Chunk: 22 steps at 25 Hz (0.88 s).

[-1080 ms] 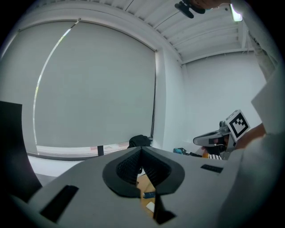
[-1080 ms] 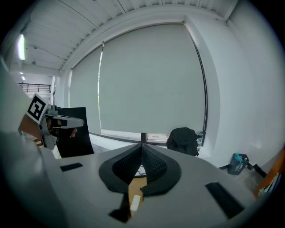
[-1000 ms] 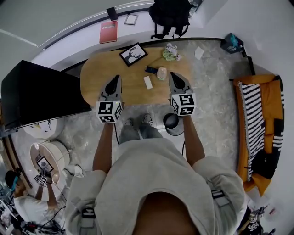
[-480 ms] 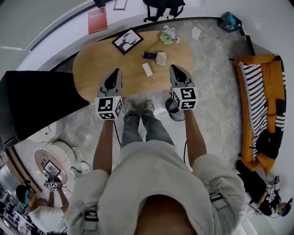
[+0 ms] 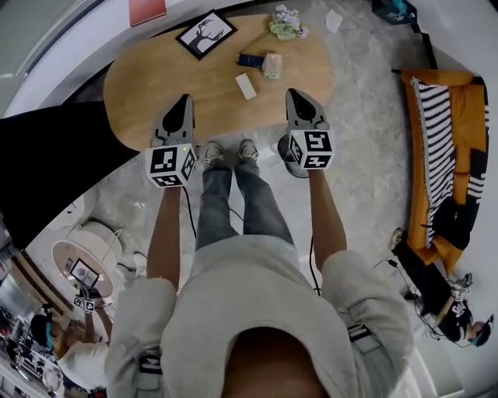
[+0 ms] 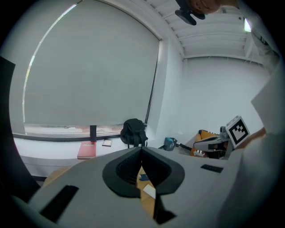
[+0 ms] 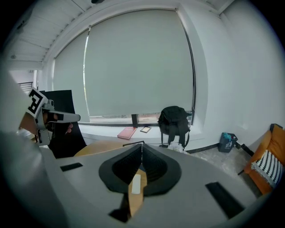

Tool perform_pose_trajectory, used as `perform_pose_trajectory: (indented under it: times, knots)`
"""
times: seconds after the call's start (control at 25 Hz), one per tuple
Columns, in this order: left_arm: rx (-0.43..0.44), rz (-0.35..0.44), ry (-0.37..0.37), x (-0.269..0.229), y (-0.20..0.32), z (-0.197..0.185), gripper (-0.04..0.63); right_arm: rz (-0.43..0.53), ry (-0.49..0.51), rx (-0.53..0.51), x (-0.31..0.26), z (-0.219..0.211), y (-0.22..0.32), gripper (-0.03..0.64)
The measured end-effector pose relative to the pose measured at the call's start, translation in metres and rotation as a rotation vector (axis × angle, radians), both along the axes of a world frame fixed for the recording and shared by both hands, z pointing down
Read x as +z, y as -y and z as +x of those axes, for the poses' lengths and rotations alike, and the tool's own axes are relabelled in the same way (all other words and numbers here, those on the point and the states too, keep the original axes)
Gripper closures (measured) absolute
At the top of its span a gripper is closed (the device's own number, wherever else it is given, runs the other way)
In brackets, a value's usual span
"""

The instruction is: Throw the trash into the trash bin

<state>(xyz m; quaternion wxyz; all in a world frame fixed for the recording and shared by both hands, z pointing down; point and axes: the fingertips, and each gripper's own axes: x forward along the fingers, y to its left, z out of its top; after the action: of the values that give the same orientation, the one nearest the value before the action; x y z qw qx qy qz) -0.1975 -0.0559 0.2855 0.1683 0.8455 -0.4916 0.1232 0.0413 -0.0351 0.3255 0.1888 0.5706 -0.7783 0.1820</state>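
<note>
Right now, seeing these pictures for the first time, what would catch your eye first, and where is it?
Two grey grippers, the left gripper and the right gripper, both shut and empty, point side by side at the near edge of an oval wooden table. Beyond them a crumpled wad lies at the table's far edge, and a bright orange sofa stands at the right.
</note>
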Motion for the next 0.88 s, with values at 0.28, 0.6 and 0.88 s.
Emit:
perform_pose_trajectory:
  times: [0.28,0.6,0.88]
  knots:
    - [-0.013,-0.061,-0.005,0.049,-0.014,-0.002,0.577,-0.073,0.000,-0.010,0.051,-0.008,-0.024,0.588]
    - [-0.037,-0.122,-0.007,0.109,-0.036,-0.010,0.577,-0.178,-0.002,-0.020,0.115,-0.013,-0.069,0.588]
    - [-0.046,-0.152,-0.012,0.152,-0.047,-0.013,0.577,-0.216,-0.005,-0.021,0.158,-0.008,-0.089,0.588]
